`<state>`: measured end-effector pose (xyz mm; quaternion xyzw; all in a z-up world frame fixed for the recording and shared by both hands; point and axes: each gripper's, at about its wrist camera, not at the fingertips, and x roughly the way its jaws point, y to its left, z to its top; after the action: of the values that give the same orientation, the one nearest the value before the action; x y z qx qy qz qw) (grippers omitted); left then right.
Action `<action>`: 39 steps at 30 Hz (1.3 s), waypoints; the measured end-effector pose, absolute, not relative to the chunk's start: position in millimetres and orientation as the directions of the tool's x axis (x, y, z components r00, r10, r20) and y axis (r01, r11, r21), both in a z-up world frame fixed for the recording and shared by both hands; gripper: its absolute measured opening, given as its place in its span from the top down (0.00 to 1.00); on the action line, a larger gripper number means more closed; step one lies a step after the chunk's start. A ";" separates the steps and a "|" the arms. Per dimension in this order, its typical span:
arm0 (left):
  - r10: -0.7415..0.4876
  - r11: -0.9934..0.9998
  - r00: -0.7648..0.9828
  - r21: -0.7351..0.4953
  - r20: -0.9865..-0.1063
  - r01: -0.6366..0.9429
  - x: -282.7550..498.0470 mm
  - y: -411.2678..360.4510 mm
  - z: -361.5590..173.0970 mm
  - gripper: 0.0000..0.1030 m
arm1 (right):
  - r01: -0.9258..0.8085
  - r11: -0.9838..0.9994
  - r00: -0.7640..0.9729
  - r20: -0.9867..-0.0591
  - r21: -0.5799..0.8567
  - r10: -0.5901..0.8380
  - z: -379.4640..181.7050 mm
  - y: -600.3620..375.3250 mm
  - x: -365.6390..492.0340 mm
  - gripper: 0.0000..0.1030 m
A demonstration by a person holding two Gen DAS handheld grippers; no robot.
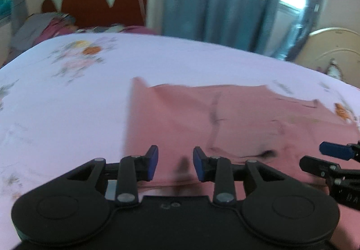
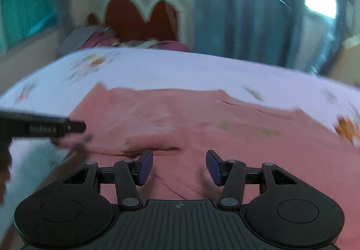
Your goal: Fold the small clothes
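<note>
Here, a pink garment (image 1: 225,119) is lying spread across a floral bedsheet (image 1: 67,92), apparently laid flat for folding. The left gripper (image 1: 175,165) is angling down over its near edge, jaws parted and empty; the right gripper (image 2: 179,167), at its three o'clock, is likewise hanging apart, gripping nothing.

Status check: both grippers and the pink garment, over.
Left gripper open, nothing between pads. Right gripper open, empty. Pink cotton garment lying spread on white floral bedsheet, a few creases. Nothing in the way.
</note>
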<state>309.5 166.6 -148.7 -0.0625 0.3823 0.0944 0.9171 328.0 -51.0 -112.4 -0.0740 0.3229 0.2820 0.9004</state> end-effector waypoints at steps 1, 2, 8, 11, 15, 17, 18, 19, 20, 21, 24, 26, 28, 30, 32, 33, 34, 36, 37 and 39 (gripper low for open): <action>0.129 0.970 0.682 -0.050 -0.720 -0.237 309.7 173.0 -150.6 0.67 | -0.573 0.819 0.641 -0.622 0.002 0.450 -115.3 -40.9 326.0 0.50; 0.129 0.967 0.674 -0.057 -0.727 -0.247 310.1 177.8 -153.2 0.67 | -0.591 0.805 0.651 -0.620 -0.051 0.438 -118.5 -31.0 323.9 0.50; 0.114 0.962 0.662 -0.084 -0.741 -0.260 310.9 193.1 -158.3 0.65 | -0.654 0.689 0.701 -0.591 -0.312 0.398 -145.8 4.9 321.0 0.50; 0.105 0.961 0.659 -0.095 -0.744 -0.260 316.6 196.6 -161.5 0.64 | -0.684 0.659 0.681 -0.597 -0.313 0.423 -153.8 12.8 327.4 0.50; 0.102 0.961 0.660 -0.097 -0.745 -0.259 316.4 194.7 -163.5 0.60 | -0.723 0.639 0.637 -0.612 -0.264 0.469 -158.0 16.6 335.1 0.68; 0.103 0.960 0.661 -0.099 -0.744 -0.262 316.6 194.9 -163.8 0.58 | -0.728 0.649 0.617 -0.624 -0.221 0.479 -156.3 14.1 339.8 0.94; 0.104 0.960 0.661 -0.099 -0.743 -0.262 316.6 194.9 -164.0 0.57 | -0.722 0.661 0.618 -0.622 -0.205 0.482 -150.9 12.8 340.0 0.94; 0.105 0.960 0.661 -0.097 -0.743 -0.262 317.4 194.5 -164.2 0.56 | -0.711 0.676 0.622 -0.620 -0.192 0.478 -149.0 9.5 341.9 0.94; 0.105 0.961 0.661 -0.095 -0.743 -0.260 318.0 194.1 -164.3 0.55 | -0.699 0.693 0.628 -0.616 -0.178 0.475 -147.7 5.7 344.0 0.94; 0.107 0.961 0.661 -0.092 -0.742 -0.259 318.6 193.0 -164.4 0.54 | -0.685 0.712 0.633 -0.611 -0.155 0.475 -144.6 1.7 346.4 0.94; 0.109 0.963 0.663 -0.087 -0.741 -0.256 319.7 189.1 -163.3 0.52 | -0.600 0.800 0.650 -0.584 -0.001 0.486 -130.5 -24.4 358.1 0.94; 0.107 0.965 0.665 -0.084 -0.739 -0.249 320.8 185.4 -161.8 0.52 | -0.541 0.836 0.664 -0.566 0.087 0.489 -120.6 -42.4 363.8 0.94; 0.101 0.968 0.669 -0.082 -0.736 -0.237 321.8 180.7 -160.4 0.51 | -0.492 0.854 0.667 -0.557 0.170 0.495 -112.3 -60.0 370.4 0.94; 0.096 0.971 0.674 -0.079 -0.733 -0.224 323.1 175.2 -158.4 0.50 | -0.440 0.861 0.663 -0.553 0.257 0.504 -104.7 -80.2 375.6 0.94; 0.093 0.974 0.680 -0.074 -0.727 -0.213 323.6 170.0 -156.2 0.49 | -0.385 0.859 0.669 -0.540 0.336 0.511 -97.6 -101.6 380.4 0.94; 0.092 0.976 0.684 -0.072 -0.724 -0.207 323.9 167.7 -155.0 0.49 | -0.353 0.856 0.675 -0.530 0.379 0.513 -94.0 -114.2 381.8 0.94; 0.088 0.977 0.688 -0.071 -0.720 -0.200 324.2 165.0 -153.3 0.49 | -0.329 0.853 0.683 -0.523 0.405 0.511 -88.9 -127.3 382.2 0.95; 0.077 0.980 0.695 -0.074 -0.715 -0.185 324.7 160.8 -151.0 0.47 | -0.281 0.864 0.704 -0.522 0.419 0.482 -83.3 -149.7 382.5 0.95; 0.072 0.981 0.698 -0.074 -0.712 -0.177 324.7 157.5 -150.0 0.47 | -0.259 0.871 0.710 -0.530 0.417 0.464 -81.8 -158.4 383.5 0.95; 0.062 0.984 0.700 -0.074 -0.712 -0.163 325.1 151.5 -149.9 0.45 | -0.211 0.891 0.717 -0.555 0.403 0.421 -85.7 -178.3 383.1 0.95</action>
<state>325.1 151.5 -149.9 -0.0657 0.3826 0.0610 0.9196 383.1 -178.3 -85.7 0.1576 0.3338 0.1730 0.9132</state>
